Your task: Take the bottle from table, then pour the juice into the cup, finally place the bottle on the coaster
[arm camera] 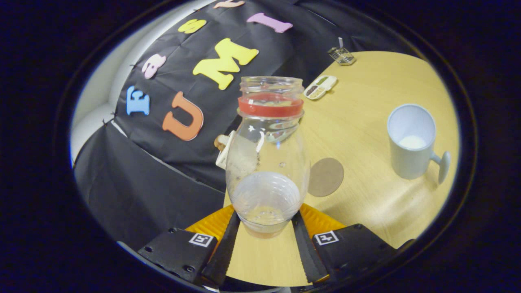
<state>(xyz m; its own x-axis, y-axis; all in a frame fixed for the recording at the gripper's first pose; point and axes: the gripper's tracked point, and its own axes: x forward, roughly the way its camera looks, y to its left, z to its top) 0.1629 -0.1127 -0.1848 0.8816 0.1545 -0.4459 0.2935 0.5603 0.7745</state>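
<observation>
Clear bottle (266, 162) pinched at its base between both tongs (266, 228) fingers.

The one camera rides on the gripper (264, 234) and looks forward along its fingers, tilted so the wooden table (366, 122) slants away. It sits very near the clear bottle (266, 162) clamped between those fingers. Beyond lie the coaster (326, 177), the mug (411, 142) and the far booth wall (163, 171).
</observation>
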